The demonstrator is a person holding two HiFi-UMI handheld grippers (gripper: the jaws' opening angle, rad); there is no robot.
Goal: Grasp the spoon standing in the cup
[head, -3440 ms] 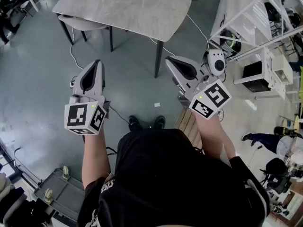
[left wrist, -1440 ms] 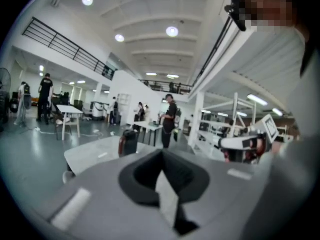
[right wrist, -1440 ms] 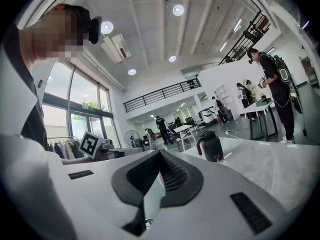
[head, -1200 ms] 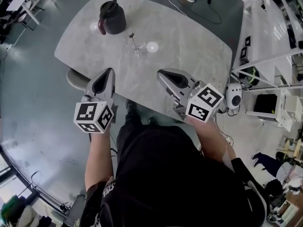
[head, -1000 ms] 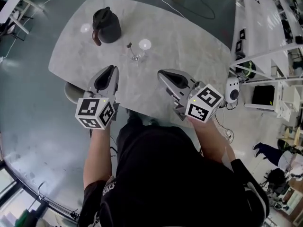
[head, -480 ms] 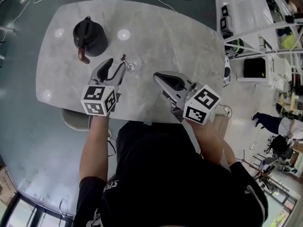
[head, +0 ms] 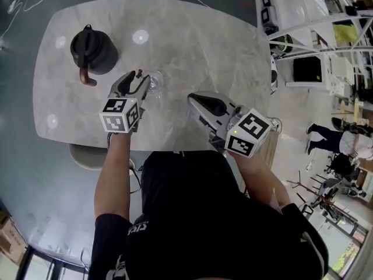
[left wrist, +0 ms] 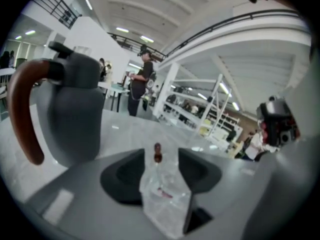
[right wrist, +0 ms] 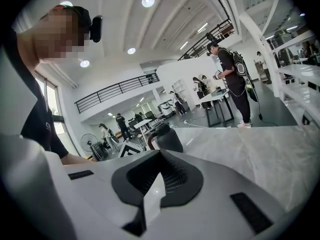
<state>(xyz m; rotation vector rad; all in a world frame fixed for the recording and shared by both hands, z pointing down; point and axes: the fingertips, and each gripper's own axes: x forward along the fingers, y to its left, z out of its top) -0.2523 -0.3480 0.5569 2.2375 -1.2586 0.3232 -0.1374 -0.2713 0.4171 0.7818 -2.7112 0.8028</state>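
Note:
A small clear glass cup [head: 155, 81] stands on the marble table [head: 192, 45], with a thin spoon [head: 139, 73] upright in it. In the left gripper view the cup [left wrist: 165, 196] and the spoon's dark rounded top [left wrist: 157, 152] sit between the jaws. My left gripper [head: 137, 81] [left wrist: 159, 160] has just been opening; its jaws stand wide and the pads press on nothing. My right gripper [head: 197, 102] [right wrist: 159, 153] hovers over the table's near edge to the right of the cup, with its jaws together and empty.
A dark kettle [head: 93, 51] [left wrist: 70, 119] [right wrist: 167, 137] with a brown handle stands left of the cup, close to my left gripper. A chair [head: 87, 154] sits under the near left edge. White shelving [head: 309, 16] lines the right. People stand far off.
My left gripper has moved forward and down to the cup and its jaws have spread open. The right gripper has shifted only a little. The table now fills more of the view.

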